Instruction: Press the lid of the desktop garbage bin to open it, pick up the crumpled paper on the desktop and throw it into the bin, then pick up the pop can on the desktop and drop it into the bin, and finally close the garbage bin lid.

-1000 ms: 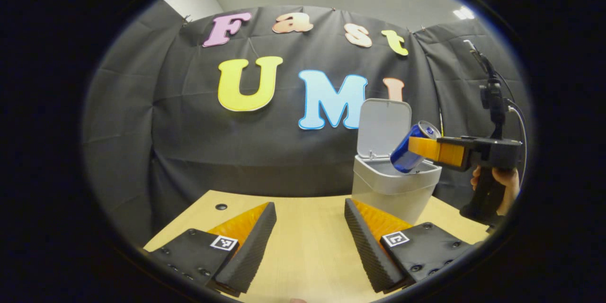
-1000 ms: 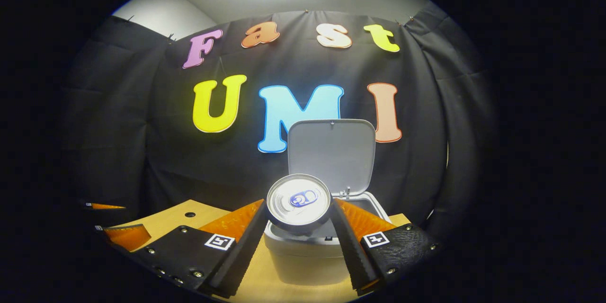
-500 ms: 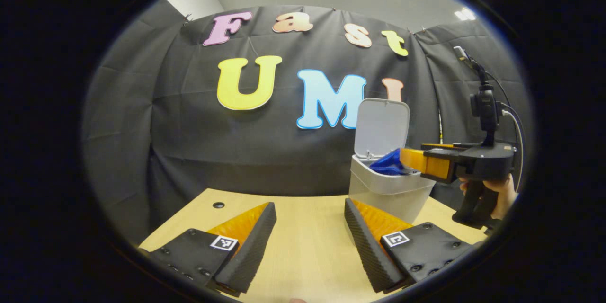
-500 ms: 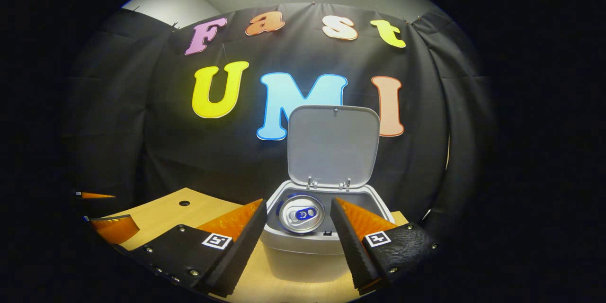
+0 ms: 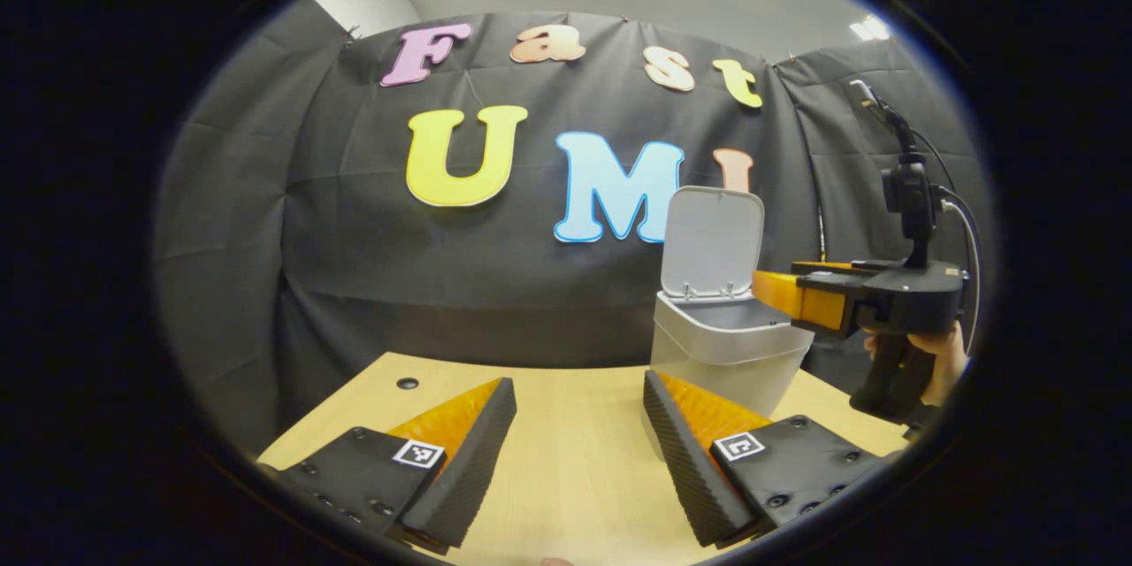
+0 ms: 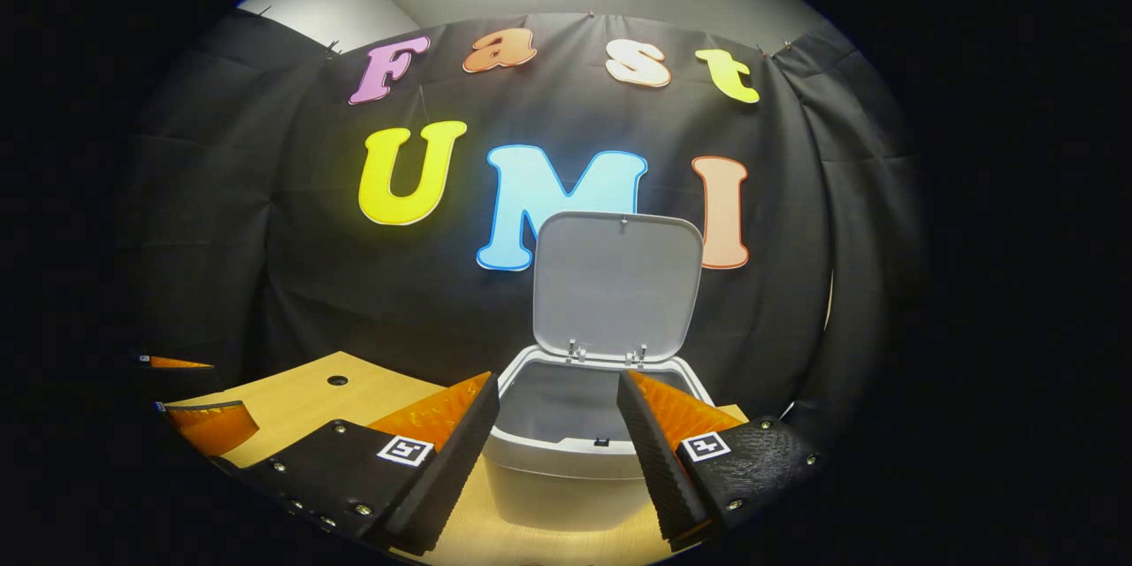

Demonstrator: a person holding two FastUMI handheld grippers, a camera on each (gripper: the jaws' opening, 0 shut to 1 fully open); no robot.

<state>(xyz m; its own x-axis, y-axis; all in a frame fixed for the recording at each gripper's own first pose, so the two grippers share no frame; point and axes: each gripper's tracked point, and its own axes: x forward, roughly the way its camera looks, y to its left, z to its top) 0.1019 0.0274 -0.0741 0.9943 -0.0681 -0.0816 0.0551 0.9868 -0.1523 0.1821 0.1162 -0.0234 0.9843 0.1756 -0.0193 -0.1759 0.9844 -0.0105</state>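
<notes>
Right hand-held gripper (image 6: 557, 451) wide open, empty, over bin (image 6: 566, 478) at counter (image 5: 566, 460) far right corner; can probably inside, unseen. Lid (image 6: 616, 283) upright: careless push could tip bin.

Your grey plastic bin (image 6: 566, 482) sits on the pale wooden table (image 5: 575, 460), its raised lid (image 6: 615, 283) behind the opening, before the black cloth wall (image 5: 354, 283).

A recording booth in a lab-like room: black cloth wall (image 5: 265, 221) pinned up behind a pale wooden table (image 5: 575, 451), grey ceiling with strip lights (image 5: 871, 26) above.
</notes>
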